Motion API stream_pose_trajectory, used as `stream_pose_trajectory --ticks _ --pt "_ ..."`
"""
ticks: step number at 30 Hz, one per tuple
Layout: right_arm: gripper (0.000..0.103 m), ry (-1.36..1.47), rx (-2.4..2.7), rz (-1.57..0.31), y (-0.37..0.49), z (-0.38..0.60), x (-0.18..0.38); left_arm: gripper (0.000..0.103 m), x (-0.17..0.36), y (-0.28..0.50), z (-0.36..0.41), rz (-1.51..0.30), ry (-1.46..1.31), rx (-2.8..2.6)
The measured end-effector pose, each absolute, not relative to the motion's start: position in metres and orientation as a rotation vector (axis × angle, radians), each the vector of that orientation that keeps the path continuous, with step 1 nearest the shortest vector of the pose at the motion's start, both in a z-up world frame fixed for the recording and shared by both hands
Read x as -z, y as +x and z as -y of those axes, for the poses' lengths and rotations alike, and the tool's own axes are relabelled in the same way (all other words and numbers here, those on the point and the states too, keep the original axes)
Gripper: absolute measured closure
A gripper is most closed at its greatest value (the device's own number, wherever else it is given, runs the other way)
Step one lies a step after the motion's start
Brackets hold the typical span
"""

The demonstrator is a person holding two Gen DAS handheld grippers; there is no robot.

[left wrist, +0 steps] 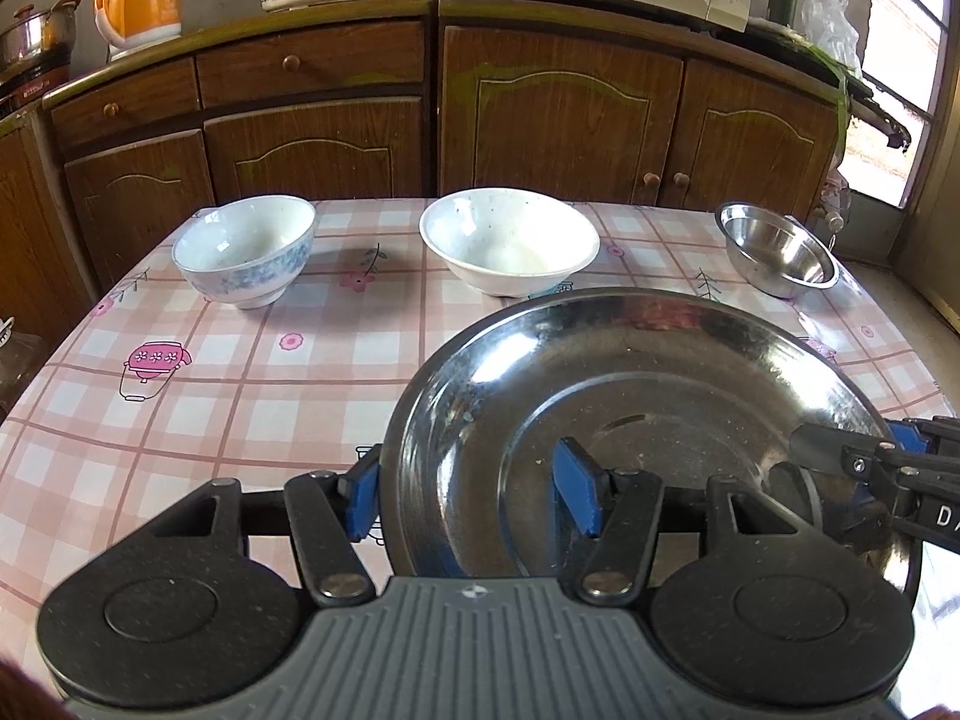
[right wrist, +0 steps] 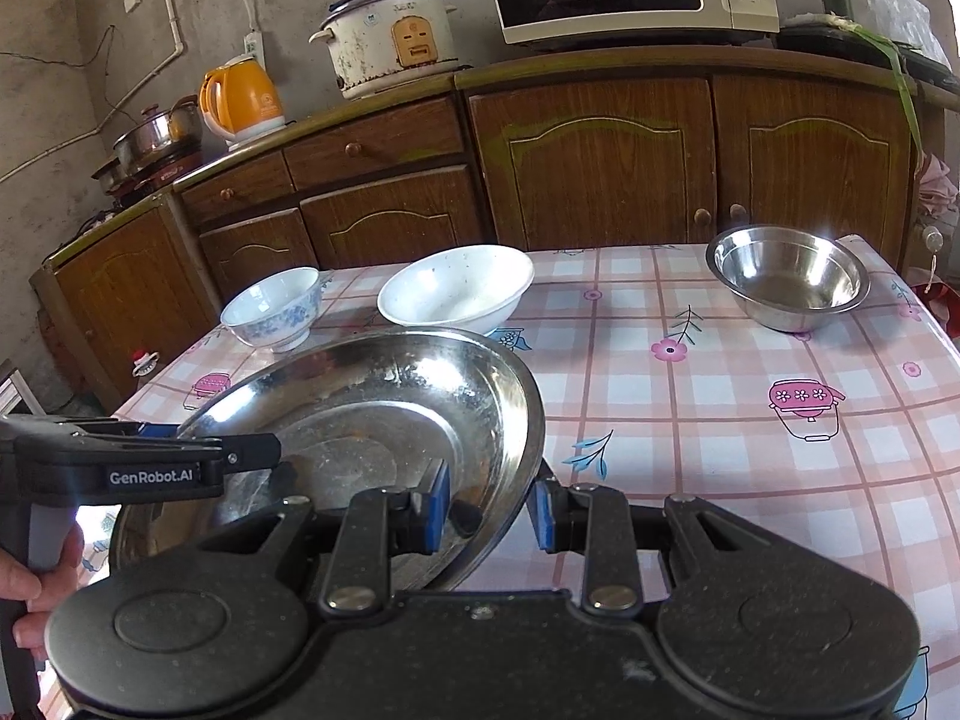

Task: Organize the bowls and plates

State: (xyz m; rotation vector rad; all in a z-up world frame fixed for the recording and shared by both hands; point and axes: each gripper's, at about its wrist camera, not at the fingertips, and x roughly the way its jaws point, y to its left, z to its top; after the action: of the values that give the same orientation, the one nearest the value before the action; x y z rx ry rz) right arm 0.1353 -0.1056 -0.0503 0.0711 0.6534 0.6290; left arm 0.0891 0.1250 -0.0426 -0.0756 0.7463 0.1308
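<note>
Gleaming round steel plate (left wrist: 630, 396), claw-pinched

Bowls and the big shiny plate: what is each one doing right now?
steel plate: held tilted above the table, rim between the pads of both grippers.
left gripper: shut on the plate's rim.
right gripper: shut on the opposite rim.
blue-patterned bowl: upright, empty.
white bowl: upright, empty.
steel bowl: upright, empty, near the table's corner.
</note>
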Motion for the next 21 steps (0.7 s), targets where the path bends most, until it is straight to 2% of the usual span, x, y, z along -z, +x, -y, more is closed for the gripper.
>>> stream_pose_trajectory --ticks 21 --pt "0.067 0.055 -0.594 -0.678 0.181 0.083 0.084 0.044 0.072 0.134 -0.136 -0.766 -0.065 -0.137"
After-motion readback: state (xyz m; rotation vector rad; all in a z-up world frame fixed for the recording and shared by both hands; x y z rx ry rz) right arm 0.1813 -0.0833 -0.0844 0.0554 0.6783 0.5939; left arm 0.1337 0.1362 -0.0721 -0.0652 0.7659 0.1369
